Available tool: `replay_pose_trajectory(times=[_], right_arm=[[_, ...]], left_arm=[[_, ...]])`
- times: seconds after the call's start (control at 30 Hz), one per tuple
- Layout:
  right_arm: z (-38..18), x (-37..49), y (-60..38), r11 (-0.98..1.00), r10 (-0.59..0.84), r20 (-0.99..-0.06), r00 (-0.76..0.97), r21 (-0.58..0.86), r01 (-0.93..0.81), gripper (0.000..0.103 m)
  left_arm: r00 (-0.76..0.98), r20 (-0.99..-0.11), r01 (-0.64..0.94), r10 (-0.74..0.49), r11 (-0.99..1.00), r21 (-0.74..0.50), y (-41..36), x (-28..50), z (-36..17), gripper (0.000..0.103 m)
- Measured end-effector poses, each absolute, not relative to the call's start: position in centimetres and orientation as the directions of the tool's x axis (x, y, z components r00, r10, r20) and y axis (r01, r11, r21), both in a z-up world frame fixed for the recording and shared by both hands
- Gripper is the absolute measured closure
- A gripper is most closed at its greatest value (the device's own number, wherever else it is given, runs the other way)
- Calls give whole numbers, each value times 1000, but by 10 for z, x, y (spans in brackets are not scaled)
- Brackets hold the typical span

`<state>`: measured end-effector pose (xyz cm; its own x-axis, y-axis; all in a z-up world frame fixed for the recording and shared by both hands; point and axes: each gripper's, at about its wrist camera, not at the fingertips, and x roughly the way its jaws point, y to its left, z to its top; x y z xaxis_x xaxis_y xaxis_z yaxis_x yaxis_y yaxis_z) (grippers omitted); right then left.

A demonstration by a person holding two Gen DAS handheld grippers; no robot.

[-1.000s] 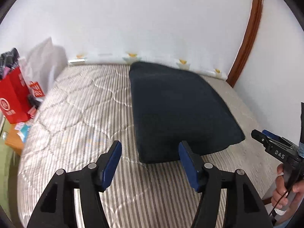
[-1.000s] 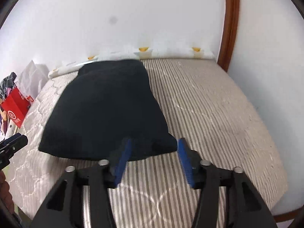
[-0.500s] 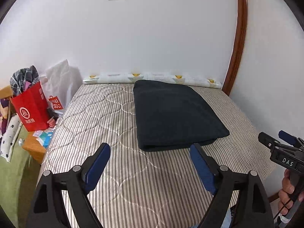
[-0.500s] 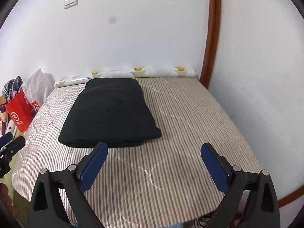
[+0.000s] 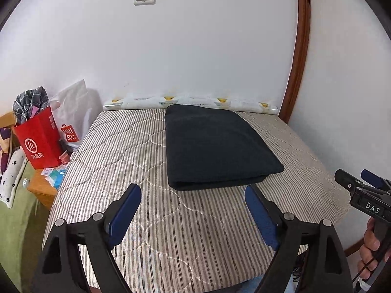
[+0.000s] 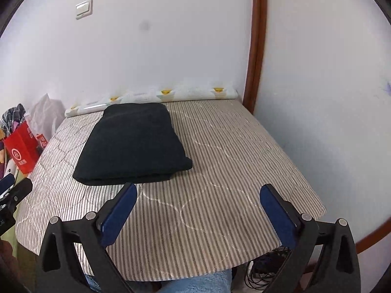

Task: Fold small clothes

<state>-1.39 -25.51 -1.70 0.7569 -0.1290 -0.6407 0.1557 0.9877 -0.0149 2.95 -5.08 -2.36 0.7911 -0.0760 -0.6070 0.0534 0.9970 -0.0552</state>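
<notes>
A black garment lies folded into a neat rectangle on the striped quilted mattress, toward the wall. It also shows in the right wrist view. My left gripper is open and empty, held back above the mattress's near part, short of the garment's front edge. My right gripper is open wide and empty, also back from the garment and to its right. The right gripper's tip shows at the right edge of the left wrist view.
The mattress fills a corner between white walls with a brown wooden trim. A rolled patterned cloth lies along the far edge. A red bag, a white bag and a wooden stand are at the left.
Both grippers have let go of the garment's front edge, opened wide and drawn back and up from it. The garment stays folded on the mattress.
</notes>
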Motion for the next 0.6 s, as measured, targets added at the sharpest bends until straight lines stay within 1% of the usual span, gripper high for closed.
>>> replay_pose_trajectory(times=[0.6], right_arm=[[-13,-24,-254,985,-143,-630,764,-18,169,4]], left_arm=[[788,-611,63,-75,997,-41,-58,24,-21,17]])
